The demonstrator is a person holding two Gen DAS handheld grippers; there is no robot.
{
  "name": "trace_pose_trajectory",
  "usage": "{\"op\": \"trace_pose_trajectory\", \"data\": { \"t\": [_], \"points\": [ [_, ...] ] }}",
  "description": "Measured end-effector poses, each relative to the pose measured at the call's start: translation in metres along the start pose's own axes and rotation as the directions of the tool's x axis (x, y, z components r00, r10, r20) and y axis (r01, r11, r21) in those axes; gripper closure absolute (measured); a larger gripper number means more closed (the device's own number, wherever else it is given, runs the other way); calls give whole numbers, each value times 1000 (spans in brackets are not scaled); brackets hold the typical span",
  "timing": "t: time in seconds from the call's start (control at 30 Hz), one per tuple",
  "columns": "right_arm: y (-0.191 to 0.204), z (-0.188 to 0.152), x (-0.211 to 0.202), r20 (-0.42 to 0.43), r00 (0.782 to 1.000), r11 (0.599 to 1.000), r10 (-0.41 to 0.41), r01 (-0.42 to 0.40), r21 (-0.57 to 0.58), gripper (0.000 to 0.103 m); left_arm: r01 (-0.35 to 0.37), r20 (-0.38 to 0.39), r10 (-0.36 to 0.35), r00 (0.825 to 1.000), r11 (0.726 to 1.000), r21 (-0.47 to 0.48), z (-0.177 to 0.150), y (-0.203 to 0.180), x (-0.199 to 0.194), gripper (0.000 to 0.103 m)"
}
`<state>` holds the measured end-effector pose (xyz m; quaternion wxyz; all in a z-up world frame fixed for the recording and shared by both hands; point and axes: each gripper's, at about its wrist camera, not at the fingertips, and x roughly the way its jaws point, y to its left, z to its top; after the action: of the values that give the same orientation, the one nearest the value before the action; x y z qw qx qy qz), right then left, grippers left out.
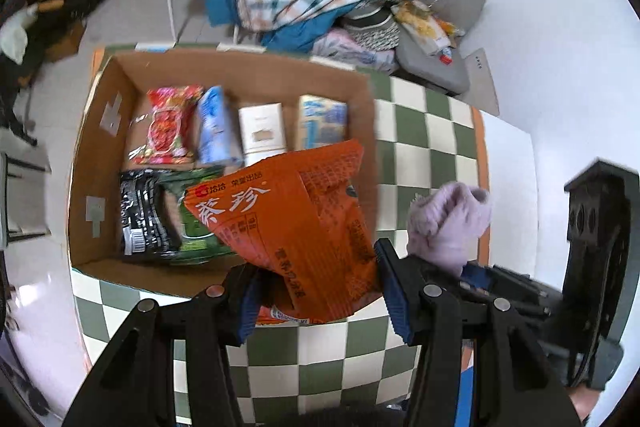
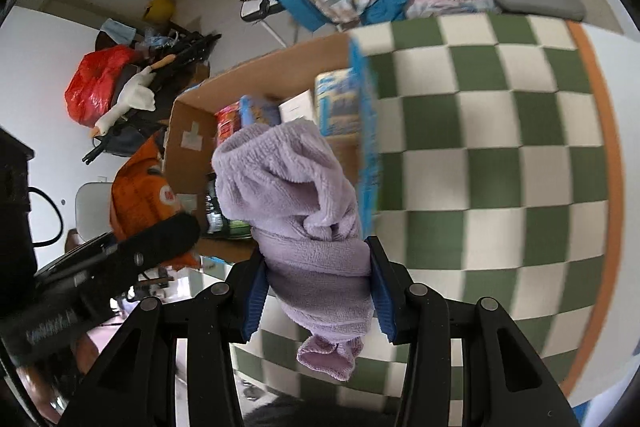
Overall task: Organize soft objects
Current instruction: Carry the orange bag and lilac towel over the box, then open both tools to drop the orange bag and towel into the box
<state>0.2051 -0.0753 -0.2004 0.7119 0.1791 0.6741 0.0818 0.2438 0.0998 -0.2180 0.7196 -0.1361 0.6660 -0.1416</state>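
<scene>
Jaws pinch: left gripper point(image 1: 316, 291) on orange snack bag point(image 1: 296, 219), right gripper point(image 2: 318, 291) on lilac fleece point(image 2: 296, 195). Only left view shows cardboard box point(image 1: 96, 163) floor: black packet point(image 1: 142, 215).

Left gripper point(image 1: 320, 291) clamps orange packet point(image 1: 296, 219) above box point(image 1: 96, 147).

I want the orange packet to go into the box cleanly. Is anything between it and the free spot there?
Nothing visible blocks it: the orange snack packet in the left gripper hangs over the cardboard box's near right corner, above a bare patch of box floor.
</scene>
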Motion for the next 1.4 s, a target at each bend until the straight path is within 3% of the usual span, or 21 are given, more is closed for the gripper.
{"op": "trace_pose_trajectory", "data": {
  "t": [0.13,0.27,0.5,0.7,0.83,0.97,1.07,1.13,1.2,1.3,1.4],
  "points": [
    [20,2,30,-20,1000,999,-3,4,38,55,58,-86,-62,994,997,-56,15,31,21,54],
    [22,11,54,-39,999,996,-29,32,77,55,130,-166,-149,975,984,-121,27,51,47,53],
    [28,27,81,-43,994,990,-98,102,94,55,154,-244,-187,952,977,-146,40,58,76,52],
    [32,31,92,-57,985,983,-161,165,77,50,100,-297,-141,944,984,-149,40,53,93,51],
    [35,30,91,-43,978,977,-203,205,59,34,89,-296,-124,947,987,-131,38,52,95,41],
    [34,31,88,-37,975,974,-219,221,58,33,75,-283,-103,954,991,-107,37,52,91,26],
    [31,29,87,-39,972,970,-234,236,58,33,45,-254,-65,965,995,-85,36,55,83,24],
    [30,27,87,-40,969,967,-246,247,56,32,-1,-220,-11,976,999,-54,35,56,77,12],
    [29,25,86,-36,964,963,-263,264,52,30,-57,-175,53,983,998,-21,32,56,69,11],
    [27,21,86,-28,958,957,-286,287,46,28,-158,-104,160,982,987,32,24,55,58,8],
    [26,17,86,-24,953,952,-303,304,43,28,-204,-41,206,978,978,47,17,56,49,2]
  ]
}}
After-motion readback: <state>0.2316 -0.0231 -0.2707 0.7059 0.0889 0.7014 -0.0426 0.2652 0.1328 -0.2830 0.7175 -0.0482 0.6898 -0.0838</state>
